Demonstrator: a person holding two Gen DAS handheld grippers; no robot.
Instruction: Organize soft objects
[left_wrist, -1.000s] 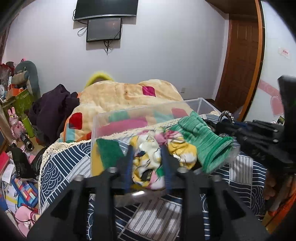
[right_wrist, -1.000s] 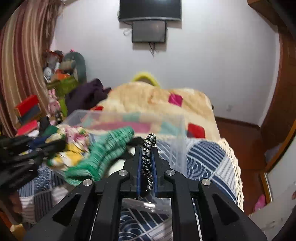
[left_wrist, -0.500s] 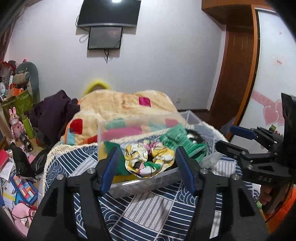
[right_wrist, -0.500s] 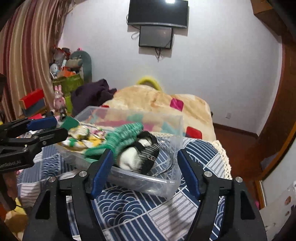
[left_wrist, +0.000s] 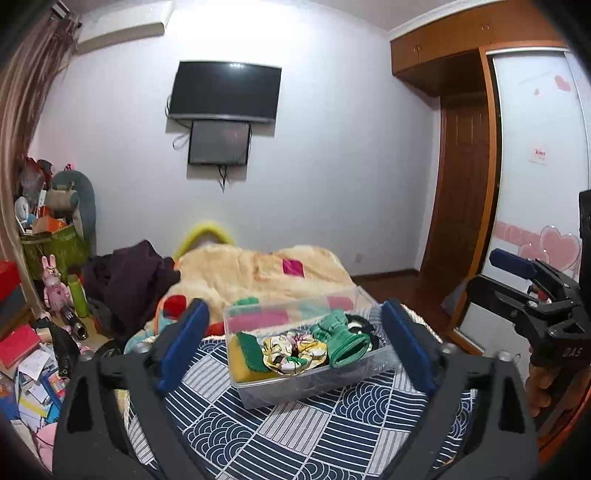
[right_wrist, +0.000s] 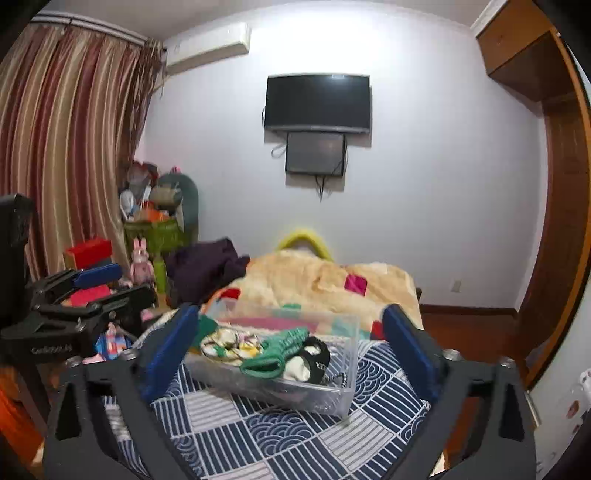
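— Clear plastic, that box (left_wrist: 306, 384), and where does it sit?

— On the blue-and-white patterned bedspread (left_wrist: 295, 439), near the middle of both views. A cream blanket (left_wrist: 258, 273) with coloured squares lies behind it on the bed.

— What is inside the box?

— Soft things, packed side by side. At its left end a yellow sponge (left_wrist: 245, 365) with a dark green pad on top. Next to that a floral scrunchie (left_wrist: 291, 350) in yellow, white and green. Then a green ribbed knit piece (left_wrist: 341, 341), which leans over the front rim. Behind and beside it, at the right end, a black and white bundle (right_wrist: 312, 360) that I cannot name for sure.

— And the left gripper (left_wrist: 293, 352)?

— Its blue-padded fingers (left_wrist: 181, 347) stand spread wide, with nothing between them. The box shows in the gap, well beyond the tips.

— The right gripper (right_wrist: 291, 350)?

— Same: fingers (right_wrist: 406, 349) wide apart and holding nothing, pointed at the box from the other side. Each gripper also shows at the edge of the other's view, the right one gripped by a hand (left_wrist: 543, 387).

— Anything else in the room?

— A dark television (right_wrist: 317, 103) on the white wall with a smaller screen (right_wrist: 316, 153) under it, striped curtains (right_wrist: 62, 147) at the left, and a purple heap of clothing (left_wrist: 125, 280) beside the bed.
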